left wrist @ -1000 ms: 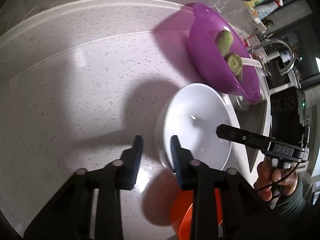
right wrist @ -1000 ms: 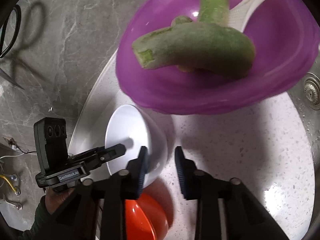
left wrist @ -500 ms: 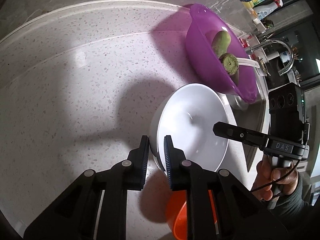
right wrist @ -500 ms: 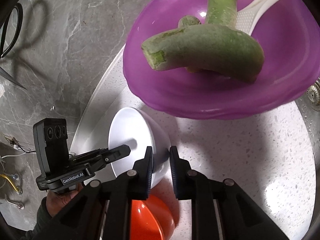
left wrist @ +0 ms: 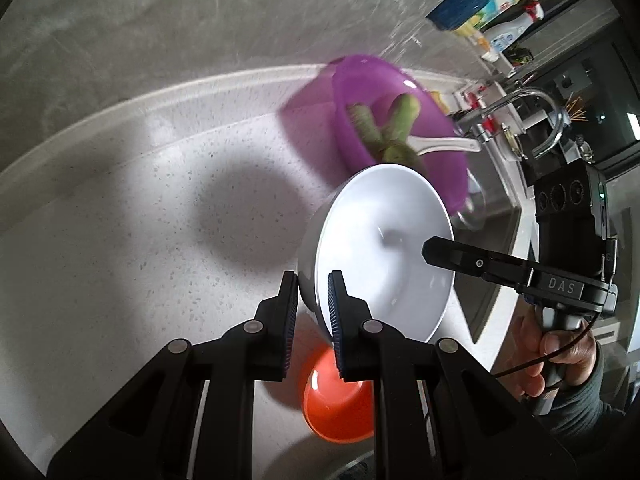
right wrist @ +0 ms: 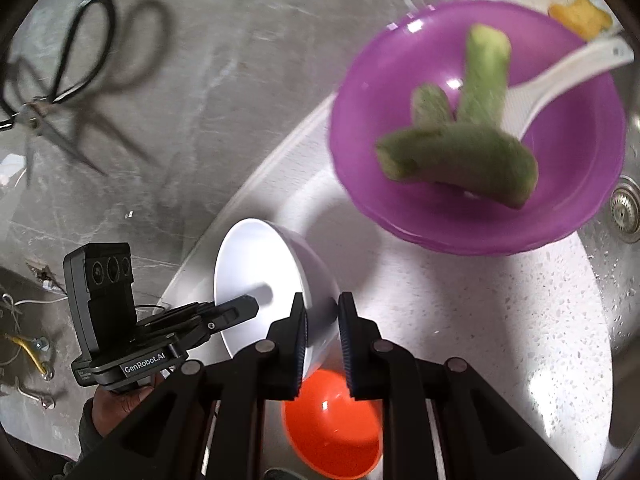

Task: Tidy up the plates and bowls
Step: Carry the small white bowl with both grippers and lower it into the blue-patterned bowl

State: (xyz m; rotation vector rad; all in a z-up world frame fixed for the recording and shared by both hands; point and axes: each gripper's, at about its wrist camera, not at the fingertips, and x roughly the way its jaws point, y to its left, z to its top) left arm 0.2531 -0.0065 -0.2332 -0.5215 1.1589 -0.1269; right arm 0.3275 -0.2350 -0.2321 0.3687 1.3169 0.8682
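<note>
Both jaws have clamped: left hand-held gripper (left wrist: 313, 300) and right hand-held gripper (right wrist: 322, 322) pinch opposite rims of the white bowl (left wrist: 384, 248), lifting it off the counter (left wrist: 132, 216) above the orange bowl (left wrist: 340, 400), ready to stack.

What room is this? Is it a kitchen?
Most likely a kitchen, yes. There is a speckled countertop beside a metal sink with a tap, a purple bowl of green vegetable pieces, and bottles and packets lined up by the wall.

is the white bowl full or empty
Empty. The white bowl shows only its bare, glossy inside in both wrist views, with nothing in it, while both claws pinch its rim.
</note>
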